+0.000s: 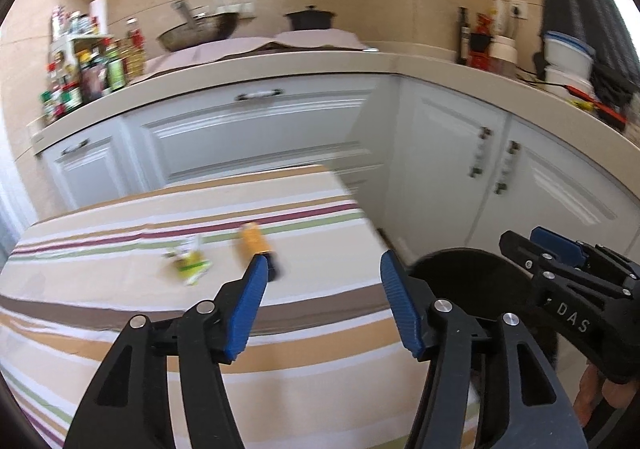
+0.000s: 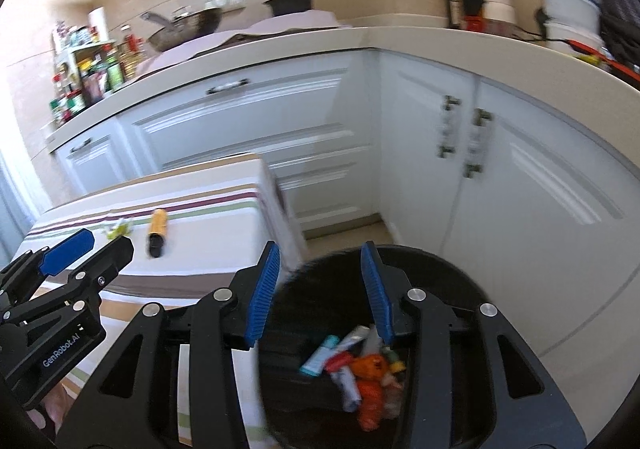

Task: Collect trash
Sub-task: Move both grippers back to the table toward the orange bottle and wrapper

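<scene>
Blue-padded left tool point(image 1: 324, 265) gapes empty, closest to the orange tube point(image 1: 254, 241) lying lengthwise away from it on the striped bench point(image 1: 120, 313) — wrapper point(image 1: 190, 263) beside. Right tool point(image 2: 320, 253) hangs open over the bin point(image 2: 452, 269).

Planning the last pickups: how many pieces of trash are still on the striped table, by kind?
Orange tube: 1
Green-yellow wrapper: 1
Total on the table: 2
</scene>
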### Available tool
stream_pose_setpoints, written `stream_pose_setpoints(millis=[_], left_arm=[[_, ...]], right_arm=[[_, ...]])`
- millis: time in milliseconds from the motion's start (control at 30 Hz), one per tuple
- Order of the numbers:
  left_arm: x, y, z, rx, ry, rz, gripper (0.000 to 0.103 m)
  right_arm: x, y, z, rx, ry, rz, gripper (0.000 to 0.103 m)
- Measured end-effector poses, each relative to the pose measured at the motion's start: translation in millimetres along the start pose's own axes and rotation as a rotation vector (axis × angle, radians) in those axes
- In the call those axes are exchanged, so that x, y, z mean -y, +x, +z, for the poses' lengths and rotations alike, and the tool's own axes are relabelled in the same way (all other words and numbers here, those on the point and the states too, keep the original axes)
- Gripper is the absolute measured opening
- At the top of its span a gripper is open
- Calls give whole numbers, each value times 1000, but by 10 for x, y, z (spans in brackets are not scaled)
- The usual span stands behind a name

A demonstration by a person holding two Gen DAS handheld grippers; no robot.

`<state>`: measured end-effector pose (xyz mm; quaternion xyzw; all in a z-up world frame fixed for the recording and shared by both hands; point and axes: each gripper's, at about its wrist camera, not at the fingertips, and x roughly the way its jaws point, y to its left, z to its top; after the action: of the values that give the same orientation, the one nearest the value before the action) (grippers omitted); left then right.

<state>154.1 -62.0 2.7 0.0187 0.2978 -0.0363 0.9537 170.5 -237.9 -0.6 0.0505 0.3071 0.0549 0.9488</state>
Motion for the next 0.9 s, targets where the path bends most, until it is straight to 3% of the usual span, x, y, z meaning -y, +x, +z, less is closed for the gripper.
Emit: stream_pose_setpoints(millis=[400,667,900], left_arm=[[-1027,56,-178,-48,-141,189,62],[-1543,86,-270,-68,-206,275,62],[-1772,191,-290,-99,-223,302,63]], right_arm=[[-954,471,93,-60,-128,159,41],[-1402,850,146,-116,-189,193,41],[-1649,1143,172,-173,-238,184,41]])
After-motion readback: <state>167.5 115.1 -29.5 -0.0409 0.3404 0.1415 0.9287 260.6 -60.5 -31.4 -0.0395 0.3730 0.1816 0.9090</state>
